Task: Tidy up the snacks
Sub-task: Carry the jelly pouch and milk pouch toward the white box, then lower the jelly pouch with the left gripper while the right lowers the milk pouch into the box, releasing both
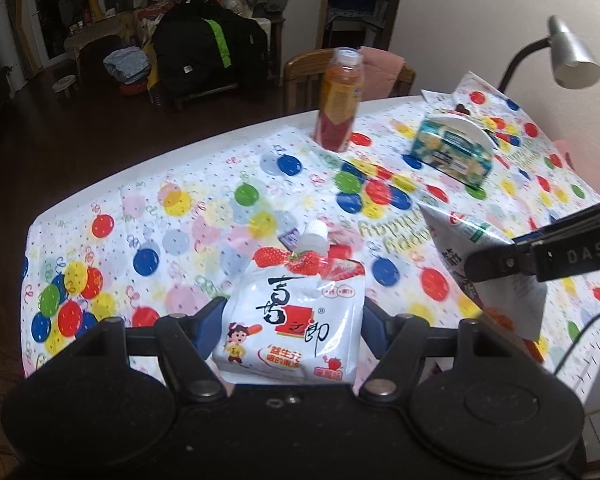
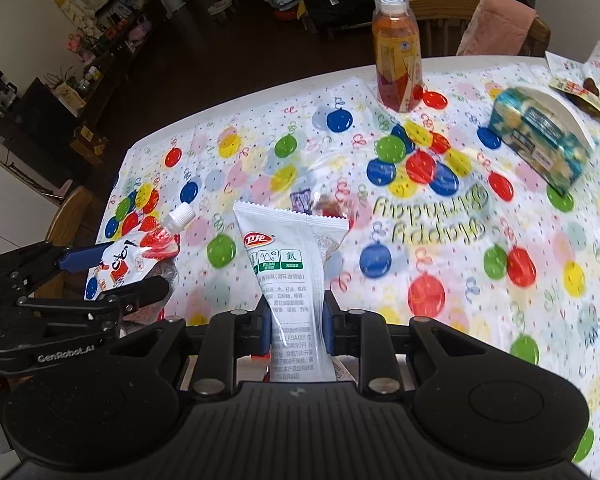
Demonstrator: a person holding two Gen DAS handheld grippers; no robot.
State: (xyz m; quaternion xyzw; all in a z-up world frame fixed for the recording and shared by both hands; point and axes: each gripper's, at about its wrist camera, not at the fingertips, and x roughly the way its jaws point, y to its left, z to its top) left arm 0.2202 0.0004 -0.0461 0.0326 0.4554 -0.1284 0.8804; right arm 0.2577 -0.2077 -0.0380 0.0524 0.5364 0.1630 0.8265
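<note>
My left gripper [image 1: 292, 320] is shut on a white strawberry jelly pouch [image 1: 296, 320] with a white screw cap, held upright above the table. The same pouch [image 2: 132, 260] and left gripper [image 2: 116, 276] show at the left of the right wrist view. My right gripper [image 2: 296, 324] is shut on the lower part of a white snack packet [image 2: 292, 248], its printed back facing the camera. In the left wrist view the right gripper [image 1: 496, 266] comes in from the right with that packet [image 1: 456, 236]. Both items hang above the balloon-print tablecloth [image 2: 440, 272].
An orange juice bottle [image 2: 398, 48] stands at the far edge. A blue tissue pack [image 2: 540, 136] sits in a white holder at the back right, with wrappers [image 2: 580, 88] behind it. Small wrapped candies [image 2: 302, 200] lie mid-table. A desk lamp [image 1: 572, 56] leans over the right; wooden chairs [image 2: 440, 8] stand behind.
</note>
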